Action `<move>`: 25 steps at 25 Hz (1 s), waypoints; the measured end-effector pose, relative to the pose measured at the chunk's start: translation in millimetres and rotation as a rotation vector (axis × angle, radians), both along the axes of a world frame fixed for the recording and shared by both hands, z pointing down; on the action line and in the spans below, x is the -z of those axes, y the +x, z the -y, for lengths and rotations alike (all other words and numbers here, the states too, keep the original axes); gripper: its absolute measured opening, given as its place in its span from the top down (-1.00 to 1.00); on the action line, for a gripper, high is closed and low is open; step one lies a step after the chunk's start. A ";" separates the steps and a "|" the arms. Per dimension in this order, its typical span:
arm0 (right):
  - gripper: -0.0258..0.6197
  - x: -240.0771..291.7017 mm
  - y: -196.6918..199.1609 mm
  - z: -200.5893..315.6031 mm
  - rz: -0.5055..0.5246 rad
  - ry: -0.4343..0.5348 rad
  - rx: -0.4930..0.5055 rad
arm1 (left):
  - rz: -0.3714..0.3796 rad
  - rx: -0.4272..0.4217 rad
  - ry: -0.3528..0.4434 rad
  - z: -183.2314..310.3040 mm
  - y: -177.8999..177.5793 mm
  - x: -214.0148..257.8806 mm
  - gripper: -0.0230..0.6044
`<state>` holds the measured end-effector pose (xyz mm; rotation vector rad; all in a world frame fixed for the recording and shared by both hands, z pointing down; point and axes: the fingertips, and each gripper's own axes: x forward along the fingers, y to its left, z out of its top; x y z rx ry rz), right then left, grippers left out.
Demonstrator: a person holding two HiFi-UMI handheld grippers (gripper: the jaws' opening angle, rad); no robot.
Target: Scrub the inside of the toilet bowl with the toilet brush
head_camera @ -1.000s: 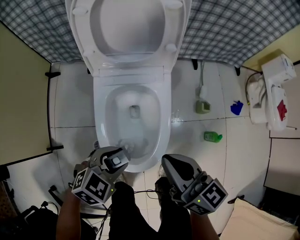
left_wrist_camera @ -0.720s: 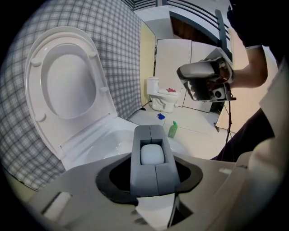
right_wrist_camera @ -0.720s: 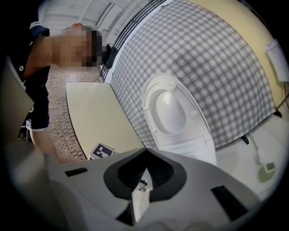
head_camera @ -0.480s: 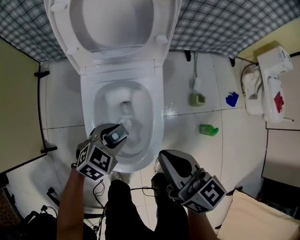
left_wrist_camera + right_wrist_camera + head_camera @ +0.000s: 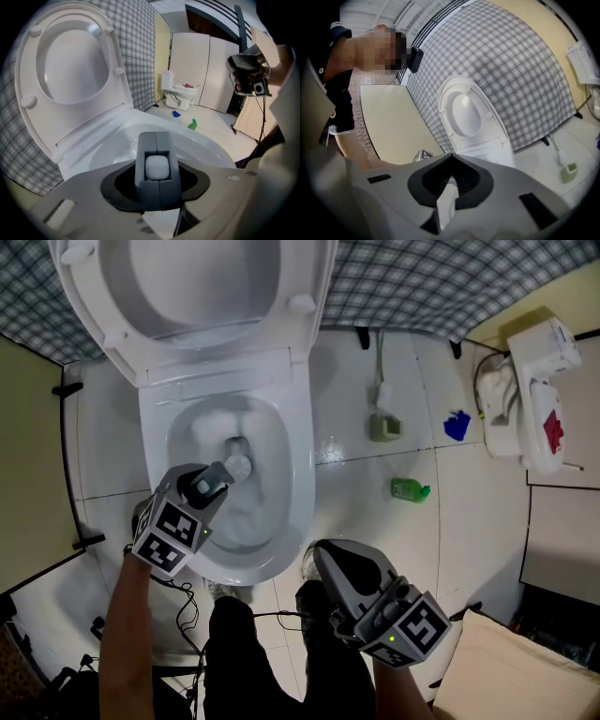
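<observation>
The white toilet bowl [image 5: 298, 486] stands with seat and lid [image 5: 187, 296] raised. My left gripper [image 5: 220, 474] hangs over the bowl's left half, shut on the white toilet brush handle [image 5: 238, 466], its jaws still closing. In the left gripper view the handle's rounded end [image 5: 157, 167] sits boxed between the grey fingers [image 5: 145, 140], above the bowl rim [image 5: 201, 140]. The brush head is hidden. My right gripper [image 5: 339, 570] hovers by the bowl's front right, jaws together and empty. Its own view has the gripper [image 5: 452, 157] facing the raised lid [image 5: 464, 112].
On the tiled floor right of the toilet lie a green bottle [image 5: 410, 489], a blue object [image 5: 457, 425] and a grey-green holder [image 5: 383, 427]. A white appliance [image 5: 530, 399] stands far right. Plaid cloth [image 5: 450, 277] covers the back wall, and a beige panel [image 5: 28, 427] closes the left.
My left gripper has moved from the bowl's front rim forward over the bowl with the brush handle. The head view has shifted, sliding the toilet left. The right gripper has stayed put.
</observation>
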<state>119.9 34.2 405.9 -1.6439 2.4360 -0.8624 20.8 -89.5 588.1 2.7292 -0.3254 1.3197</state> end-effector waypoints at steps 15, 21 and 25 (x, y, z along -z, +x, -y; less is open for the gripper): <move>0.92 14.1 -27.6 0.6 0.012 0.028 0.080 | 0.065 0.079 0.033 -48.3 -82.3 72.2 0.33; 0.92 17.8 -37.2 3.7 0.016 0.040 0.098 | 0.158 0.125 0.072 -40.5 -101.6 81.7 0.33; 0.92 15.9 -33.2 4.1 0.008 0.034 0.096 | 0.167 0.195 0.036 -29.2 -98.4 54.6 0.33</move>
